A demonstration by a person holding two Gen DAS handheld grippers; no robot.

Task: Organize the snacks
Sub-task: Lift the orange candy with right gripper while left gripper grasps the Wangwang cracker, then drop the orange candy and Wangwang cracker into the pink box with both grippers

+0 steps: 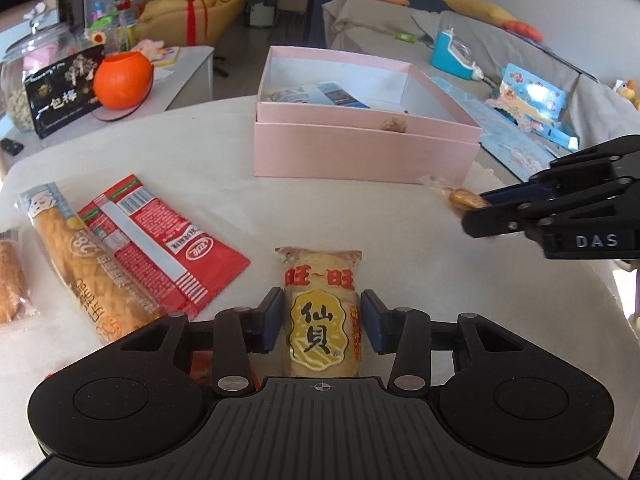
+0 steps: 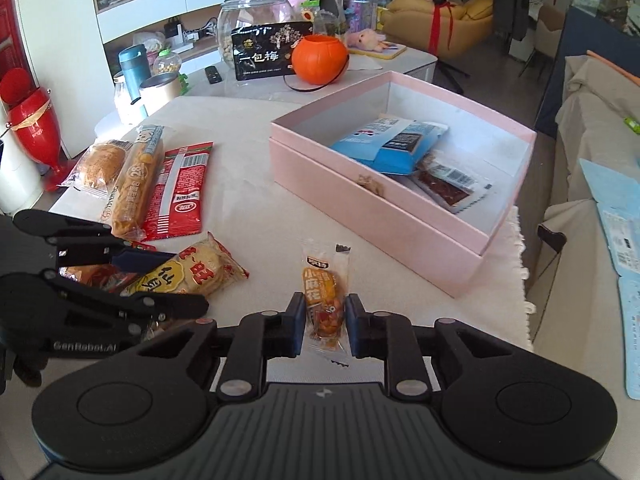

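My left gripper (image 1: 322, 322) straddles a yellow rice-cracker packet (image 1: 322, 312) lying on the white table; its pads sit at the packet's sides, and there is a small gap on the right. My right gripper (image 2: 325, 322) is closed on a small orange twist-snack packet (image 2: 325, 296) resting on the table. The right gripper also shows in the left wrist view (image 1: 478, 210) with the orange packet (image 1: 466, 198) between its fingers. The open pink box (image 2: 360, 196) holds a blue packet (image 2: 384, 142) and a dark jerky packet (image 2: 448, 184).
A red packet (image 2: 180, 196), a long yellow packet (image 2: 134, 184) and a bread packet (image 2: 98, 166) lie at the table's left. An orange pumpkin bucket (image 2: 319, 60), a black box (image 2: 268, 54) and a glass jar (image 2: 256, 8) stand behind.
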